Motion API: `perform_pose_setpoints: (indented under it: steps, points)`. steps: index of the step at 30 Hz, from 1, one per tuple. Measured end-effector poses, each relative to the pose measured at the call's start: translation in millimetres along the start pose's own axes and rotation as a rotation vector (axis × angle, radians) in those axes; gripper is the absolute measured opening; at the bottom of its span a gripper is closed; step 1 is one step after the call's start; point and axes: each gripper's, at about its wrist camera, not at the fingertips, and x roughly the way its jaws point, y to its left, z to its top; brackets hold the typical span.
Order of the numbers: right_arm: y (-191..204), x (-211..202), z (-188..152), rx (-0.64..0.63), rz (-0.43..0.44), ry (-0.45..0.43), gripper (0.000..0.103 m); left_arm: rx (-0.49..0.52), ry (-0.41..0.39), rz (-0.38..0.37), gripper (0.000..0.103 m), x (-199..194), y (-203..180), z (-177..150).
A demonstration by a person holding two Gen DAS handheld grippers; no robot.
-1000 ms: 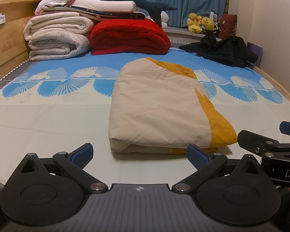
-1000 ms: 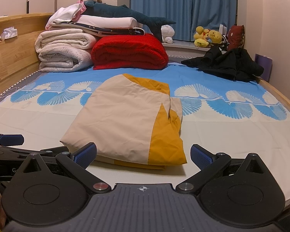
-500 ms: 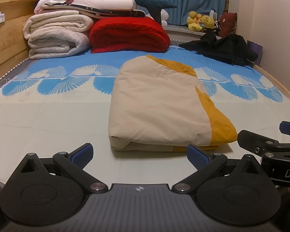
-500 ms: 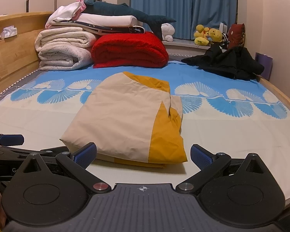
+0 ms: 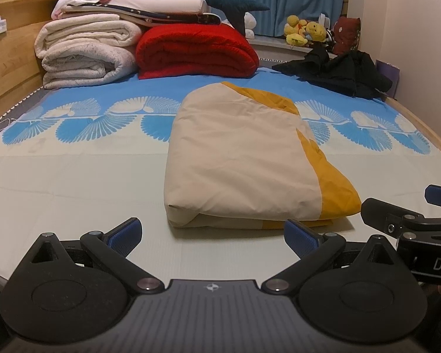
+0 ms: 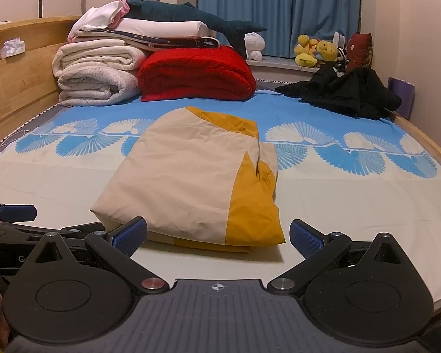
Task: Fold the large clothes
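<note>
Centrally on the bed (image 5: 58, 194), toward its near edge, lies the folded cream-and-yellow garment (image 5: 244, 164), probably soft, light and limp, best pinched at its near corners, while left gripper (image 5: 213, 234) and right gripper (image 6: 219, 235) hover wide open, empty.

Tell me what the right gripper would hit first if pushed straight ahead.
Most likely the near edge of the folded cream-and-yellow garment, lying on the bed directly in front of the open right gripper. Depth is hard to judge, but nothing sits between them.
</note>
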Motion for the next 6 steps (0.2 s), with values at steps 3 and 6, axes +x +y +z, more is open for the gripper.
perform_pose_setpoints:
  steps: [3,6]
  points:
    - [-0.7,0.6,0.4,0.000,0.000,0.000,0.102,0.000,0.000,-0.002,0.103,0.8,0.6,0.0]
    - [-1.2,0.5,0.8,0.001,0.001,0.000,0.102,0.000,0.001,-0.004,0.103,2.3,1.6,-1.2]
